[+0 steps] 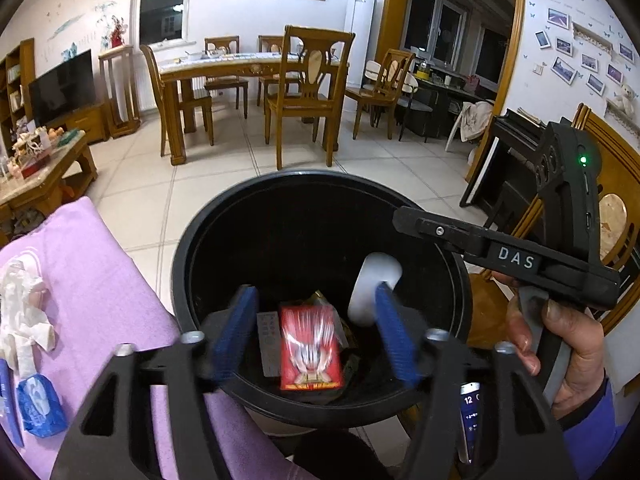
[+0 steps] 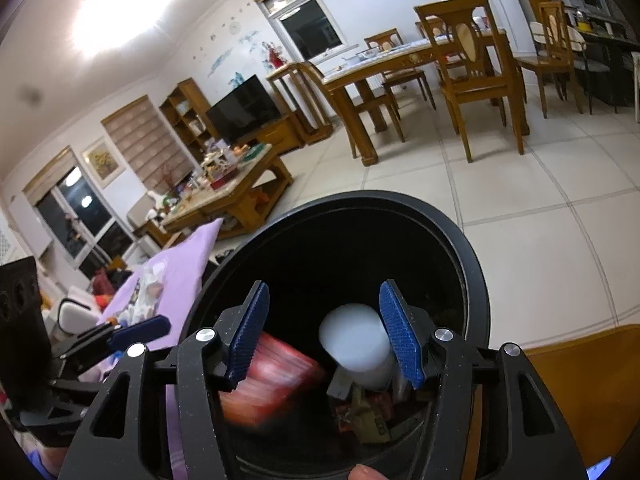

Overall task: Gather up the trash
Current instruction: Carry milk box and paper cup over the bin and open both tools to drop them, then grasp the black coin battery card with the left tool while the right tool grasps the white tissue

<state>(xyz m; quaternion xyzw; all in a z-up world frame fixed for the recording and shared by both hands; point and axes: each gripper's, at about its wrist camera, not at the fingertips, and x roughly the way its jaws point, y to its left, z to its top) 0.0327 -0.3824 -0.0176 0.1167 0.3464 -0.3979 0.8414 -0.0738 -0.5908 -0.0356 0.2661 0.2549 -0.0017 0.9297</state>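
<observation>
Your left gripper (image 1: 316, 332) and right gripper (image 2: 334, 336) stand apart, empty, over the bin (image 1: 192, 240). Red pack (image 1: 310, 344) and white cup (image 2: 356, 344) are inside; tissue (image 1: 24, 312) beside the bin remains.

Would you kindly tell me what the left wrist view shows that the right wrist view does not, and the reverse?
Only the left wrist view shows the crumpled white tissue, the blue tissue pack and the hand holding the right gripper. Only the right wrist view shows the lit ceiling lamp and the left gripper from outside. Both show the black trash bin, with the red packet and white cup in it, and the purple cloth.
</observation>
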